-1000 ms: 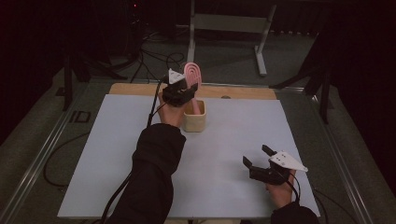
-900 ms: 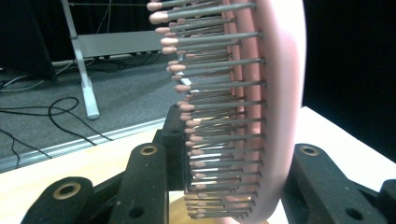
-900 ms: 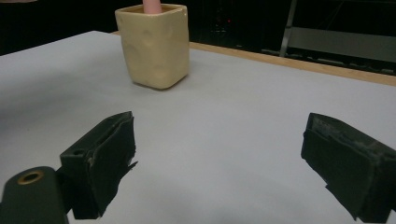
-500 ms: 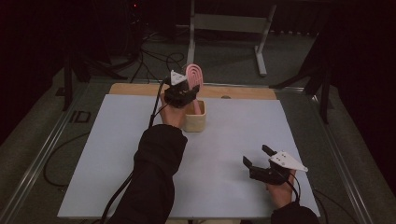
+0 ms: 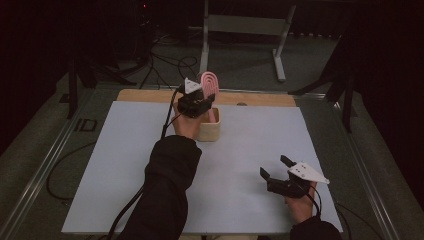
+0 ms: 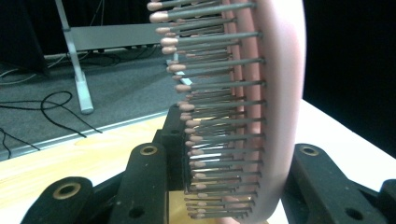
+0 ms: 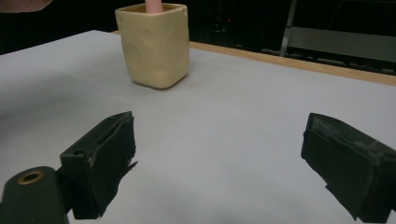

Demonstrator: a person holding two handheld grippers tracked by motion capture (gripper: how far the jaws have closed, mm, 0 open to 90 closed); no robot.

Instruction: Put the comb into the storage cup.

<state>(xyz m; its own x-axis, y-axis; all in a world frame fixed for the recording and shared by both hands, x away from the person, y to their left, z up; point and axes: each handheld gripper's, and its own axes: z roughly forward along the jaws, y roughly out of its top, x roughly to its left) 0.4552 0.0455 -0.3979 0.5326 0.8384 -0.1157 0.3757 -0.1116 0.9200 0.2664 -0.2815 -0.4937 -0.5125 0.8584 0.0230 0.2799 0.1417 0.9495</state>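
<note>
Toward twelve o'clock on the white surface [image 5: 125,170], the left claw [image 5: 207,99] is clamped on the head of a pink hairbrush [image 5: 209,82], which stands upright with its handle down inside a cream cup [image 5: 210,131] directly below the claw. Down at about five o'clock, well apart from the cup, the right claw [image 5: 274,167] rests with its jaws spread wide and nothing between them.
</note>
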